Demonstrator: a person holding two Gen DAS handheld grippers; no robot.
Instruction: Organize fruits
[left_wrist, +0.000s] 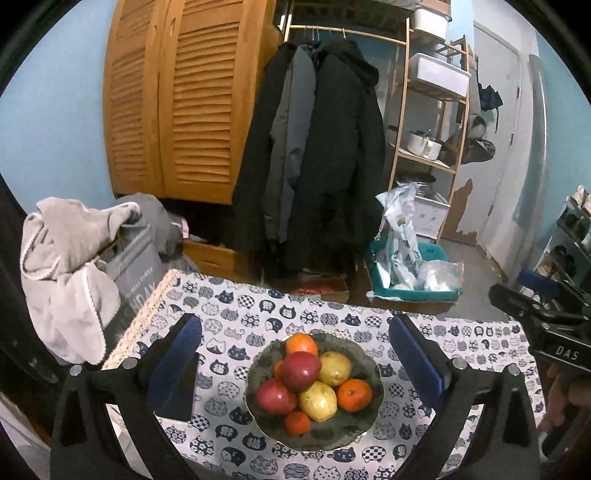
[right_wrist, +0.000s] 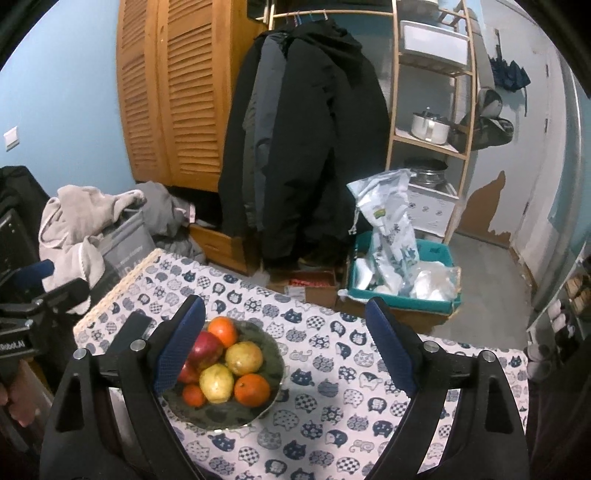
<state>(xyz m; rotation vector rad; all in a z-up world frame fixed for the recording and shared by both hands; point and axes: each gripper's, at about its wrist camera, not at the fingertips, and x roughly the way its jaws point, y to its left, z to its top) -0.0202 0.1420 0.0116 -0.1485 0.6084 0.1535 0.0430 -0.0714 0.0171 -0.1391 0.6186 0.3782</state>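
A dark green plate (left_wrist: 365, 373) on the cat-print tablecloth (left_wrist: 240, 306) holds a pile of fruit: two red apples (left_wrist: 300, 370), two yellow pears (left_wrist: 318, 400) and several oranges (left_wrist: 354, 395). My left gripper (left_wrist: 295, 350) is open and empty, hovering above the plate with its blue pads either side. In the right wrist view the plate (right_wrist: 273, 363) sits lower left, with an orange (right_wrist: 252, 389) and a pear (right_wrist: 243, 357) facing me. My right gripper (right_wrist: 286, 345) is open and empty, above the cloth right of the plate; its left pad hides part of the apples.
A laundry basket with grey clothes (left_wrist: 74, 266) stands left of the table. Hanging dark coats (left_wrist: 314, 155), a wooden wardrobe (left_wrist: 177, 103), a shelf rack (left_wrist: 428, 110) and a teal bin with bags (left_wrist: 410, 273) stand behind. A dark flat object (left_wrist: 177, 387) lies left of the plate.
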